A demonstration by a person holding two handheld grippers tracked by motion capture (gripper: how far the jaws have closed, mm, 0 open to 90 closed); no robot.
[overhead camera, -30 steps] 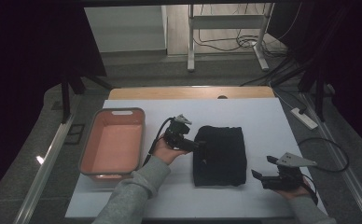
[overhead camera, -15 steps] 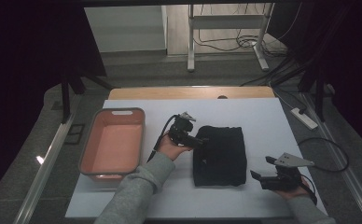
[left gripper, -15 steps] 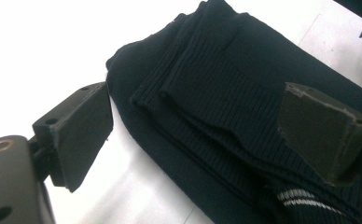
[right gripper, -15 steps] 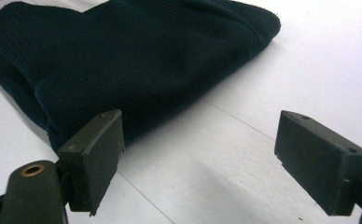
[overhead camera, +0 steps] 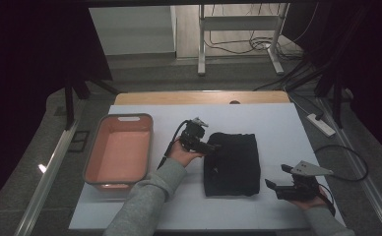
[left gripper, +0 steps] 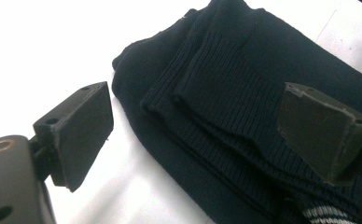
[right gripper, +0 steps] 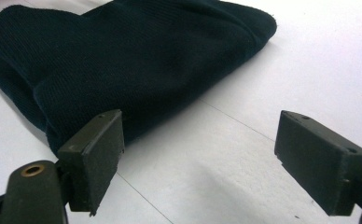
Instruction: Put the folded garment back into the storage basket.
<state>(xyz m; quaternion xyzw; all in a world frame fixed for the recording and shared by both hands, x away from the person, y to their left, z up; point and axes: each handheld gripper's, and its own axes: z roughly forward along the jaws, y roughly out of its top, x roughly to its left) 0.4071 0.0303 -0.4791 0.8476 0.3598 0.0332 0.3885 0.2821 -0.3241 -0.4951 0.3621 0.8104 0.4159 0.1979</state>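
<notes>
A folded dark navy knitted garment [overhead camera: 231, 162] lies in the middle of the white table. My left gripper [overhead camera: 213, 145] is at its upper left edge, jaws open. In the left gripper view the ribbed folds of the garment [left gripper: 244, 107] lie between and under the open jaws of the left gripper [left gripper: 202, 130]. My right gripper [overhead camera: 273, 185] rests near the table's front right, a short way right of the garment, open. The right gripper view has the garment [right gripper: 123, 60] ahead on the left and bare table between the wide jaws of the right gripper [right gripper: 202, 154].
A pink tray [overhead camera: 96, 158] with a grey rim stands at the left of the white table [overhead camera: 277, 128]. A power strip [overhead camera: 321, 125] lies off the right edge, cables trail there. A metal frame stands behind the table.
My left gripper has moved right and slightly forward, from just left of the garment onto its upper left edge. The right gripper has stayed almost still.
</notes>
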